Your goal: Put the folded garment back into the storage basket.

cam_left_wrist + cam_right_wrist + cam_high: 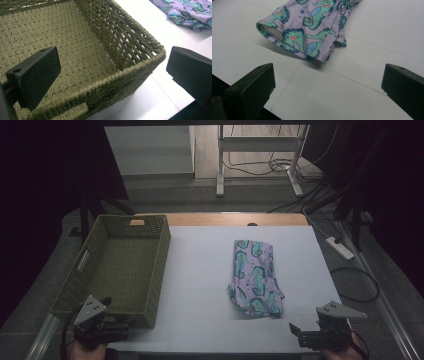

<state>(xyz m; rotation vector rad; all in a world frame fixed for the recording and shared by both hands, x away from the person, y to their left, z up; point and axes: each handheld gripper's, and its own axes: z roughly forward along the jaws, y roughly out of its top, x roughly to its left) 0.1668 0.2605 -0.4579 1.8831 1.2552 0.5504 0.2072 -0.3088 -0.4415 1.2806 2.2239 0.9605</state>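
We have not started: the seahorse cloth [255, 278] lies on the tabletop [200, 270], the basket [80, 290] has nothing inside, and both our left hand-held gripper [107, 312] and right hand-held gripper [296, 330] gape wide, holding nothing.

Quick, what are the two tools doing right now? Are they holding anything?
Left tool: open, holding nothing, over the near corner of the woven basket.
Right tool: open, holding nothing, short of the seahorse-print garment.

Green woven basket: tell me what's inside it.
Nothing lies inside the basket: its woven floor is bare. The seahorse-print garment lies outside, on the white table. The near wall hides a strip of floor.
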